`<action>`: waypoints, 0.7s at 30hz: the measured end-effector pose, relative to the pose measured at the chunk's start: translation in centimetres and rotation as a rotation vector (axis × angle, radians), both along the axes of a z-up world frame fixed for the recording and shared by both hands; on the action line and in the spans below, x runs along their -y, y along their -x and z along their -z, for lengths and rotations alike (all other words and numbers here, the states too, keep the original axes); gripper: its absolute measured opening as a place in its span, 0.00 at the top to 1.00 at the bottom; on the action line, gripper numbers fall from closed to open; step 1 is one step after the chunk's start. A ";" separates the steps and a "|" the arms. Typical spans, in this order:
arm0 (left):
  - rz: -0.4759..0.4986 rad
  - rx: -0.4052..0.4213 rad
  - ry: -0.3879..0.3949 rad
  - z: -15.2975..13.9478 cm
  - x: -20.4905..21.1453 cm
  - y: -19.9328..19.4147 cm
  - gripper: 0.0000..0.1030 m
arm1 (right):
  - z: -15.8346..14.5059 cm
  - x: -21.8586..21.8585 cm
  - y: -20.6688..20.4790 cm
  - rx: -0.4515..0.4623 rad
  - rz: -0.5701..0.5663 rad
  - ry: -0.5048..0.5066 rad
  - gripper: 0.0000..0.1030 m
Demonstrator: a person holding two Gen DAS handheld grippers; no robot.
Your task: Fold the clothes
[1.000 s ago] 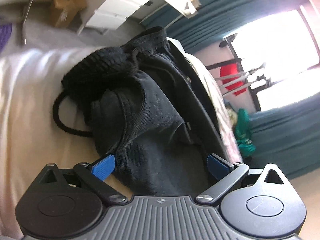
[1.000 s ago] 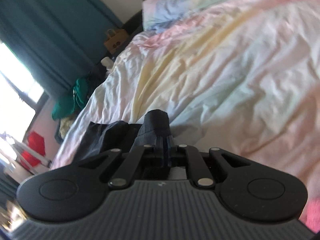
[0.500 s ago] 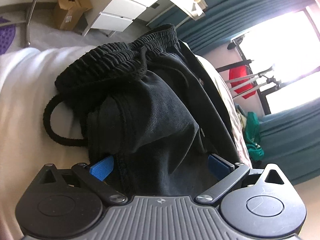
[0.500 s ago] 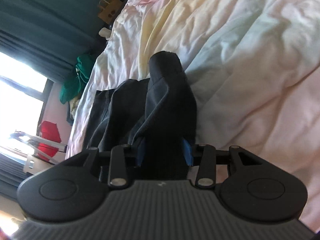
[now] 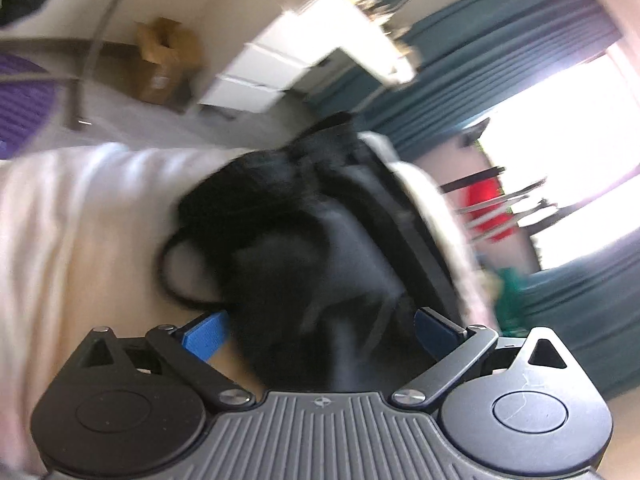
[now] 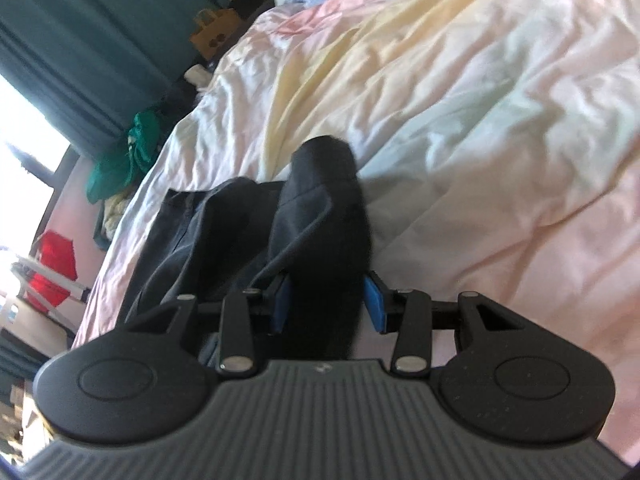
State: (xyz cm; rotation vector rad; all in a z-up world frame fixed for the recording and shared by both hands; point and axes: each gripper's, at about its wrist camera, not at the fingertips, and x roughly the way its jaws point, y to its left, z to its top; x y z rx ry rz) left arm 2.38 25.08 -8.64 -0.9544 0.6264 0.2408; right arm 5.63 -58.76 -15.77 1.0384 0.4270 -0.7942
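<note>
A pair of black drawstring shorts (image 5: 320,248) lies bunched on the pale bedsheet (image 5: 80,220); the left wrist view is blurred. My left gripper (image 5: 320,328) is open, its blue pads either side of the fabric, not clamping it. A drawstring loop (image 5: 176,276) lies to the left. In the right wrist view, a raised fold of the shorts (image 6: 324,216) stands between the blue pads of my right gripper (image 6: 330,304), whose jaws are parted around the cloth.
A pastel duvet (image 6: 480,100) covers the bed. White drawers (image 5: 256,80) and a cardboard box (image 5: 164,60) stand beyond the bed's edge. Teal curtains (image 6: 80,40), a bright window and a drying rack with a red garment (image 5: 484,208) are at the side.
My right gripper went from shut on the shorts to parted around the fold. My left gripper stayed open and has pulled back a little; its view is now blurred by motion.
</note>
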 end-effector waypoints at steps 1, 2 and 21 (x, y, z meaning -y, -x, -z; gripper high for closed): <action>-0.006 -0.033 -0.021 0.1 0.2 -0.1 0.04 | 0.0 0.1 0.3 0.004 0.009 -0.007 0.58; -0.002 -0.042 -0.026 0.1 0.3 -0.3 0.04 | 0.0 0.2 0.5 0.009 0.014 -0.013 0.58; -0.022 -0.044 0.193 3.9 -2.2 -3.7 0.57 | 1.4 0.6 -1.9 0.018 -0.146 -0.002 0.45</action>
